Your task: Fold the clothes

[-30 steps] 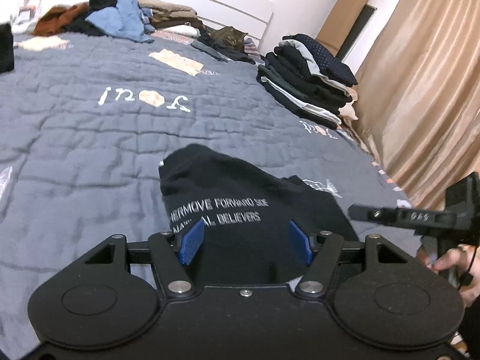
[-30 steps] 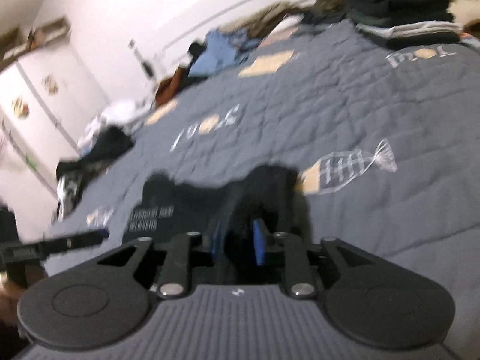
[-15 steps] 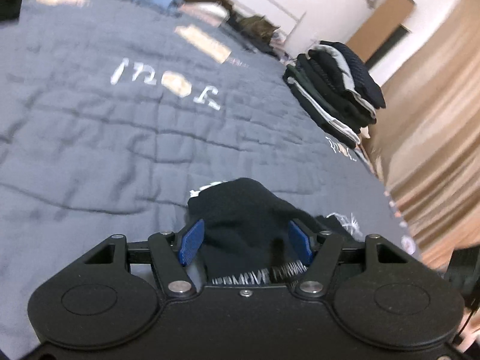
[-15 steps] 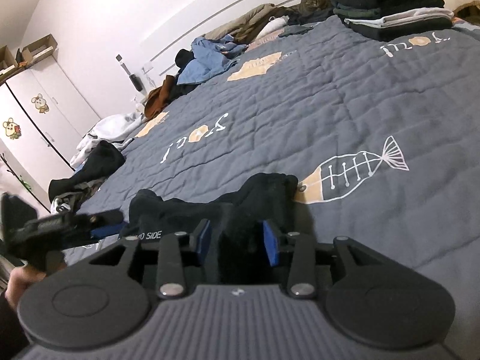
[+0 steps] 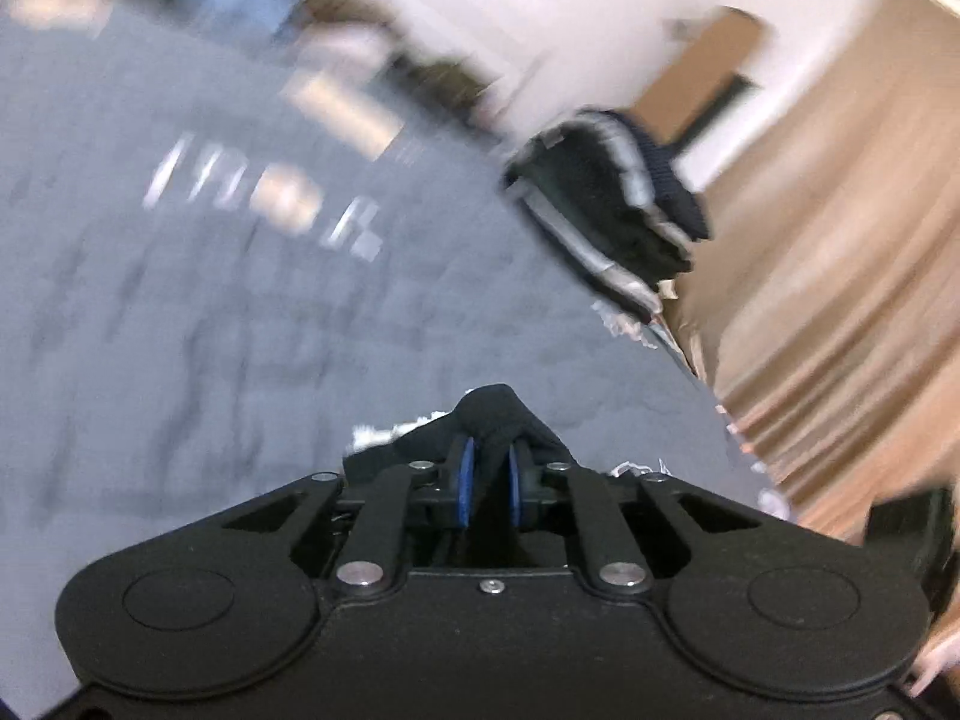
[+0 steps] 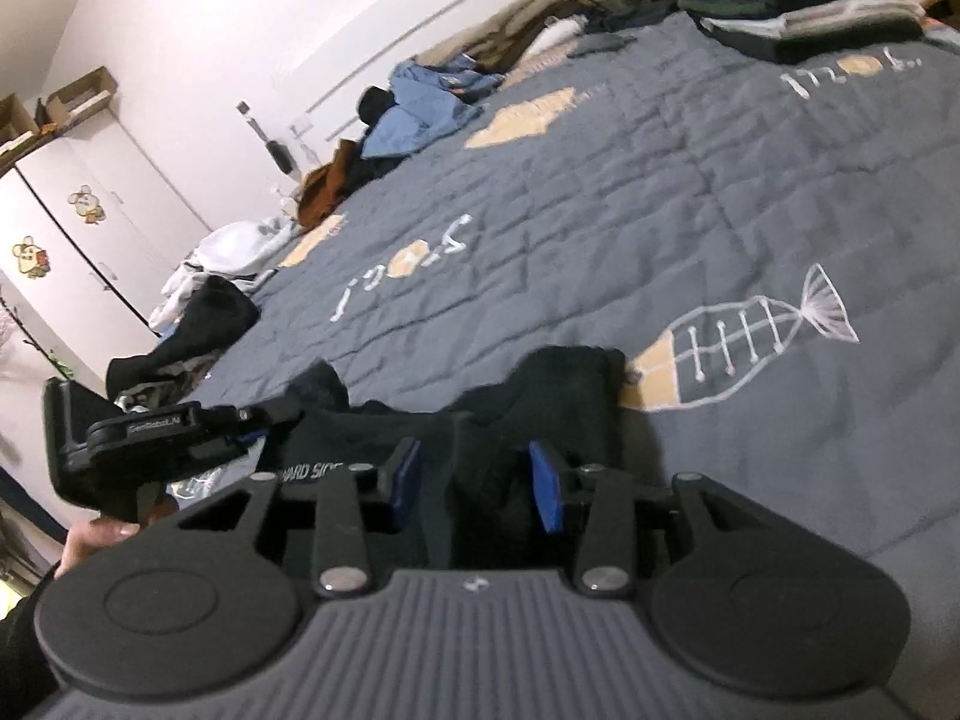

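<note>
I noted the black T-shirt (image 6: 480,426) lay bunched at the near edge of the bed (image 6: 690,240); left gripper (image 5: 489,474) fingers were narrow, pinching a fold of it; right gripper (image 6: 477,480) fingers stood wide astride the cloth, gripping nothing; folded stack (image 6: 798,12) sat well apart; left view blurred.

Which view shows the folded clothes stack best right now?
Right wrist view: the folded clothes stack is sharp at the top right corner of the gray quilt, layers distinguishable, though partly cropped by the frame edge. The left wrist view shows the whole stack but motion blur smears it.
</note>
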Motion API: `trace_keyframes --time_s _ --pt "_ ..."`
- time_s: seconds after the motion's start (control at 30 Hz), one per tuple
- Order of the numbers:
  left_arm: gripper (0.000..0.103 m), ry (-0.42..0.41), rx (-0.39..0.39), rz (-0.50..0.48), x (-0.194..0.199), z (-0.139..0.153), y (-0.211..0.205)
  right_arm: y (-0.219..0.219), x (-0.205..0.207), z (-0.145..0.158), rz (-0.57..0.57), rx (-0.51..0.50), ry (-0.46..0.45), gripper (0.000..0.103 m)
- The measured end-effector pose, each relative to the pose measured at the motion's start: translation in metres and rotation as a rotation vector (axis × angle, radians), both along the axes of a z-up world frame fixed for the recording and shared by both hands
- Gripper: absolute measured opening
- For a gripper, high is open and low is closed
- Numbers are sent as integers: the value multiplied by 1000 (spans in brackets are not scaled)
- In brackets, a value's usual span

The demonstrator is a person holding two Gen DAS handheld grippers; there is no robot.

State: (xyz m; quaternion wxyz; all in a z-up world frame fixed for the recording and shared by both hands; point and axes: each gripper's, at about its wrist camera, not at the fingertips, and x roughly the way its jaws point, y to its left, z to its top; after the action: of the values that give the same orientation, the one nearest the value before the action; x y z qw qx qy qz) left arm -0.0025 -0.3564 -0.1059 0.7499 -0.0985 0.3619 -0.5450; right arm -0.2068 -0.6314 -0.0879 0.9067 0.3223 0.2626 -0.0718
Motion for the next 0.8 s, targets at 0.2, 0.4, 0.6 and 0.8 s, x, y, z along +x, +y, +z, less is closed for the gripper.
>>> trace_keyframes --time_s 0.2,0.4,0.6,0.8 --pt "46 -16 219 47 1 -4 -7 -4 -9 10 -35 -38 -54 15" --pt "60 -71 205 130 -15 29 15 -9 -7 1 -37 -26 33 18" --pt "62 -66 148 26 -52 44 16 -8 -12 14 47 -9 62 34" --pt "62 -64 170 -39 -72 35 -4 -2 -7 -6 87 -3 137 38"
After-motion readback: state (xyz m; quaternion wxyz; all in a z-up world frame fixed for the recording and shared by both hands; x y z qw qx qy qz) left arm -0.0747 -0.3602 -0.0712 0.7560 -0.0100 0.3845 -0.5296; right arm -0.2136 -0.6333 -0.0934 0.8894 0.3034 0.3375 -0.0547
